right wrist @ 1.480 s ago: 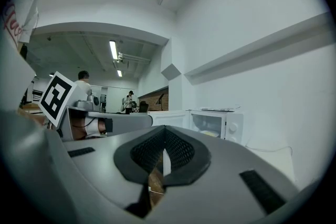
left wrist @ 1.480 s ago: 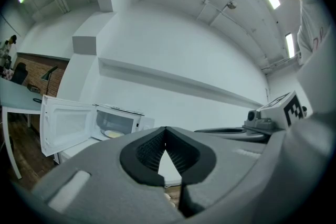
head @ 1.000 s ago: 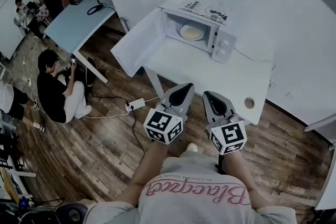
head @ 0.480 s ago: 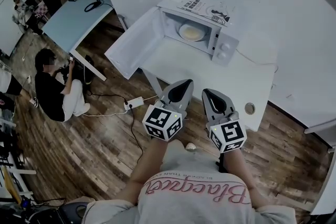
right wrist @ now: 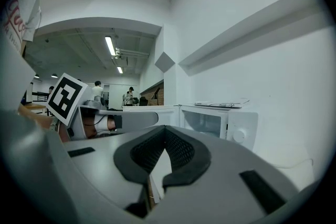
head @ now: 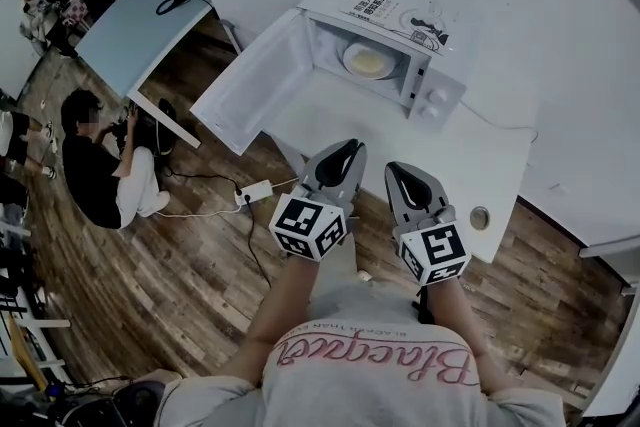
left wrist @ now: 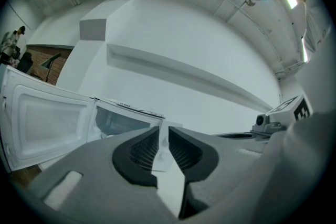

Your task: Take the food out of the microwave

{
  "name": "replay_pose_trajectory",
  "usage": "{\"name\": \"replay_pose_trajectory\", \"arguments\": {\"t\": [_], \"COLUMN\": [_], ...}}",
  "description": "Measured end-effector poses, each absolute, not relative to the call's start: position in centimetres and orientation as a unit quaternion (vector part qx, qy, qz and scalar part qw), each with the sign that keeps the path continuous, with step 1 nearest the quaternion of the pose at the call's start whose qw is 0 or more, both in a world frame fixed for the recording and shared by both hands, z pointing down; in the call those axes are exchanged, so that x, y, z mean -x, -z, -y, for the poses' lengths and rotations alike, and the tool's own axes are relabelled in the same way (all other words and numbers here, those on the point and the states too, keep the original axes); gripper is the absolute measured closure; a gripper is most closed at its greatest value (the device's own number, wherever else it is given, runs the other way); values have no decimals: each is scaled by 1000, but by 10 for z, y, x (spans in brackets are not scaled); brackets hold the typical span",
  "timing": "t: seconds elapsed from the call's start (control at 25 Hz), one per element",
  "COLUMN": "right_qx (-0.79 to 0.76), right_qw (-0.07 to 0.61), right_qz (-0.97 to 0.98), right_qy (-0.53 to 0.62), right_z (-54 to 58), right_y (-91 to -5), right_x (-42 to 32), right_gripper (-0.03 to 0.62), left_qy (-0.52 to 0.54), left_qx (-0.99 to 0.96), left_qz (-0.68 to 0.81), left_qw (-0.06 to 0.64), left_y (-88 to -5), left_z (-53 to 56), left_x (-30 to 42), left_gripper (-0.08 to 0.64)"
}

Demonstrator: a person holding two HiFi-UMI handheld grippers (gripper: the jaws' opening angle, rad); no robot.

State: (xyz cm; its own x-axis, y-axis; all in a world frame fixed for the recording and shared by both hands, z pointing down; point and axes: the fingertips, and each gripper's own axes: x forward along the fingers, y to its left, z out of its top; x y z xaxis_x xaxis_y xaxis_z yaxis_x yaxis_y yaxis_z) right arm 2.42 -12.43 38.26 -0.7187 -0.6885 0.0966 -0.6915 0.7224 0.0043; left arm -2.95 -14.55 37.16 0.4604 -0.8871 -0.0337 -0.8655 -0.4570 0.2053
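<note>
A white microwave [head: 430,80] stands on a white table [head: 400,140] with its door [head: 245,80] swung wide to the left. Inside it lies a pale plate of food [head: 368,62]. Both grippers hover side by side over the table's near edge, pointing at the microwave and well short of it. My left gripper [head: 348,146] [left wrist: 163,126] is shut and holds nothing. My right gripper [head: 394,168] [right wrist: 165,130] is shut too, and also holds nothing. The left gripper view shows the door [left wrist: 47,118] and the cavity [left wrist: 123,122]; the right gripper view shows the microwave [right wrist: 218,123] ahead.
A printed booklet [head: 395,15] lies on top of the microwave. The table has a round cable hole [head: 480,217] near its right front corner. A power strip [head: 252,195] lies on the wooden floor. A person [head: 100,165] sits on the floor beside a blue-grey desk [head: 140,25].
Both grippers have moved forward together toward the table and the microwave, which now sits a little nearer in the head view. Their jaws look the same.
</note>
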Motion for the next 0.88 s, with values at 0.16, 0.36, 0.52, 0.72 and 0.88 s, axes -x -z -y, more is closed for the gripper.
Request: {"name": "replay_pose_trajectory", "arguments": {"t": [0.16, 0.36, 0.52, 0.72, 0.88], "right_qx": [-378, -387, -394, -400, -404], "right_qw": [50, 50, 55, 64, 78], "right_qz": [924, 920, 916, 913, 909], "right_qy": [-22, -29, -40, -48, -60], "right_z": [152, 193, 223, 256, 280], "right_y": [-387, -389, -398, -406, -417], "right_x": [-19, -11, -3, 9, 17], "right_gripper": [583, 583, 583, 583, 583], "left_qy": [64, 57, 52, 50, 65], "left_qx": [-845, -846, -845, -834, -809], "left_qz": [520, 513, 505, 502, 500], "left_qw": [104, 131, 166, 225, 303], "left_y": [-384, -397, -413, -440, -473], "left_z": [180, 228, 265, 308, 341], "left_x": [38, 49, 56, 70, 81], "left_gripper": [358, 345, 299, 264, 264]}}
